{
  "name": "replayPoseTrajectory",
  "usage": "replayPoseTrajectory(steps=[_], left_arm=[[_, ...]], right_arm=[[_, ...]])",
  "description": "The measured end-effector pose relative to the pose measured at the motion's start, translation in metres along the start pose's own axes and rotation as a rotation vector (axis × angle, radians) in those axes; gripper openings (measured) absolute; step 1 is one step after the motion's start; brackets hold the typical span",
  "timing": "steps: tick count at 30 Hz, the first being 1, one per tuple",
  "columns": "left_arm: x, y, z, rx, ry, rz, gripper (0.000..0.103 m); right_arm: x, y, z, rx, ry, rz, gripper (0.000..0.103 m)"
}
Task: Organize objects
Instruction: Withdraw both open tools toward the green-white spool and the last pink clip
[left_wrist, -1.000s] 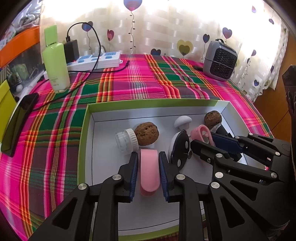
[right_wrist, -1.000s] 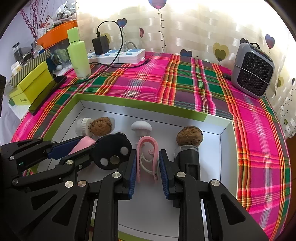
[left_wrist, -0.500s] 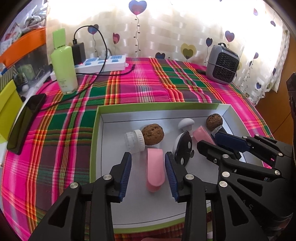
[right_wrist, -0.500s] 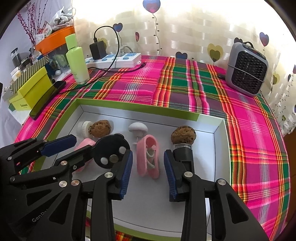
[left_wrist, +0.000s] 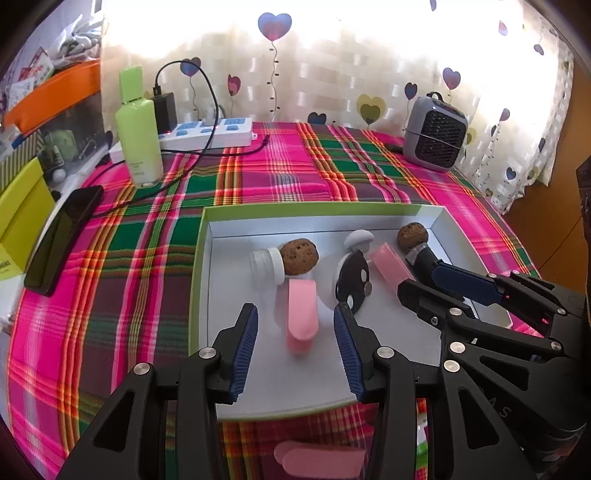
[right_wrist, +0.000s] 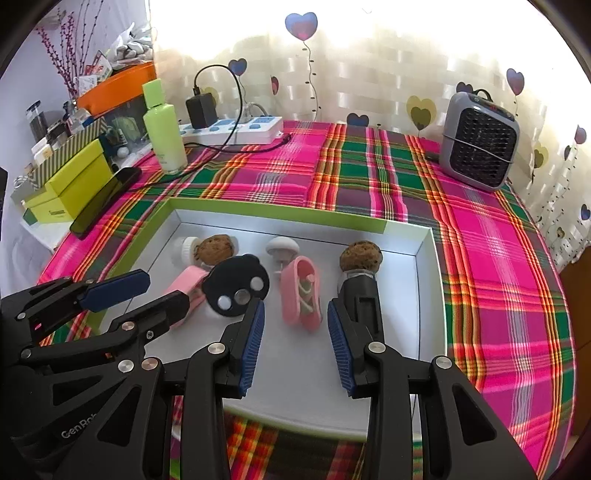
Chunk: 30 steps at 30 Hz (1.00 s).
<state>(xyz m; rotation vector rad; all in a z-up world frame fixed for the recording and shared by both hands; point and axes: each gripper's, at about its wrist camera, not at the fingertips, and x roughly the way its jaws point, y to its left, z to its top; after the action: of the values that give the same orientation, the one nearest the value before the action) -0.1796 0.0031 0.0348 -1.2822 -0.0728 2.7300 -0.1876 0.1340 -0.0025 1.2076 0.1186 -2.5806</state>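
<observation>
Left gripper (left_wrist: 295, 347): jaws spread wide, holding nothing, hovering over the near part of the tray (left_wrist: 199, 280).
Pink clip (left_wrist: 302, 314): lies flat on the tray floor between and just beyond the left jaws, touching neither.
Right gripper (right_wrist: 293, 343): jaws spread wide, empty.
Pink shoe (right_wrist: 302, 295): on the tray floor just ahead of the right jaws, apart from both pads.
Black cylinder (right_wrist: 362, 299): lies just beside the right-hand pad; whether they touch, cannot tell.
Counter (right_wrist: 369, 173): covered in plaid cloth, carrying the tray.
</observation>
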Motion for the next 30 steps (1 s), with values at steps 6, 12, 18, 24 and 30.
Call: replayPoseTrajectory(steps=[6,12,18,24,30], left_arm=[[-0.016,-0.001,-0.008,-0.001,-0.021,-0.006,0.042],[-0.029,-0.004,-0.019,0.009,-0.038,-0.005,0.042],[-0.038,-0.006,-0.03,0.002,-0.041,-0.009,0.042],[-0.049,-0.004,-0.042,-0.006,-0.054,-0.012,0.043],[-0.063,0.001,-0.054,-0.024,-0.075,-0.013,0.043]], right_arm=[[-0.017,0.004,-0.01,0.008,-0.025,0.011,0.038],[-0.033,0.008,-0.019,0.026,-0.051,0.02,0.041],[-0.045,0.013,-0.028,0.024,-0.068,0.014,0.041],[-0.053,0.015,-0.038,0.033,-0.077,0.026,0.041],[-0.062,0.018,-0.048,0.036,-0.09,0.035,0.041]])
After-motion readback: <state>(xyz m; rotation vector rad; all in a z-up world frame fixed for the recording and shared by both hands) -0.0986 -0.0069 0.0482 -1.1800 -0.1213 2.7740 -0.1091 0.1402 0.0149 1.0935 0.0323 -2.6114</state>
